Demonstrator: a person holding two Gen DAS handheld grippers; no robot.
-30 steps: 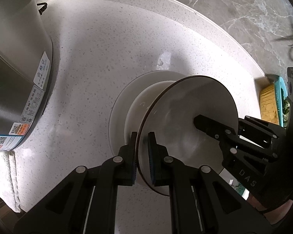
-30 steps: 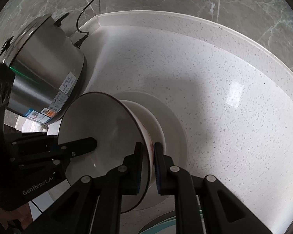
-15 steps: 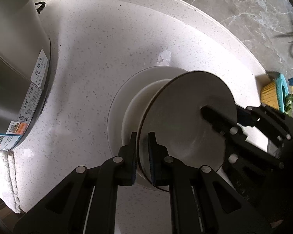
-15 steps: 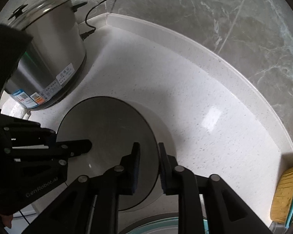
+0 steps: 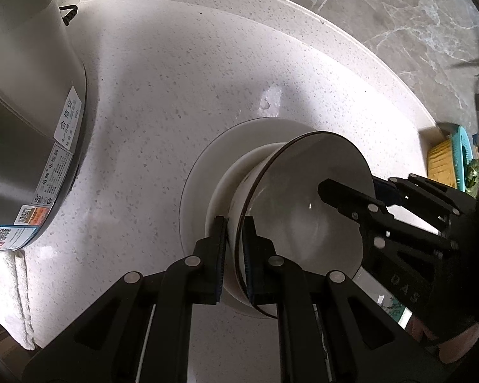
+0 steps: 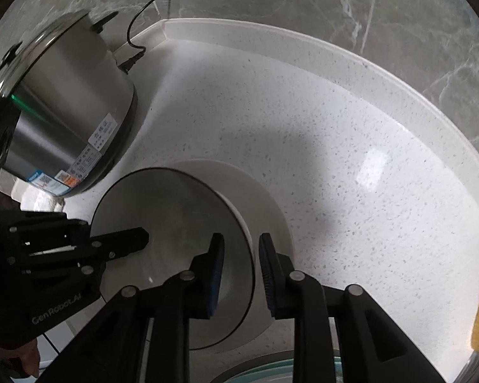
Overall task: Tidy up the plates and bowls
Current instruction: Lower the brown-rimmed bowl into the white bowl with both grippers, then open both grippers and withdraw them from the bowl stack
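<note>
A white bowl with a dark rim (image 5: 306, 204) sits nested in another white bowl (image 5: 230, 185) on a wide white plate (image 5: 201, 172). My left gripper (image 5: 234, 249) is shut on the dark-rimmed bowl's near rim. In the right wrist view the bowl (image 6: 175, 217) sits on the plate (image 6: 271, 210). My right gripper (image 6: 239, 274) is open, its fingers straddling the bowl's right rim without touching. The left gripper's finger (image 6: 121, 242) reaches into the bowl from the left.
A steel electric cooker (image 5: 22, 121) stands at the left with its cord (image 6: 143, 12) plugged in behind. A yellow and teal item (image 5: 447, 162) lies at the counter's right end. A teal-edged dish (image 6: 271, 373) sits near the front edge. White speckled counter (image 6: 335, 146) stretches behind.
My right gripper has opened and let go of the bowl's rim. The stacked bowls have settled lower onto the plate. My left gripper stays shut on the rim.
</note>
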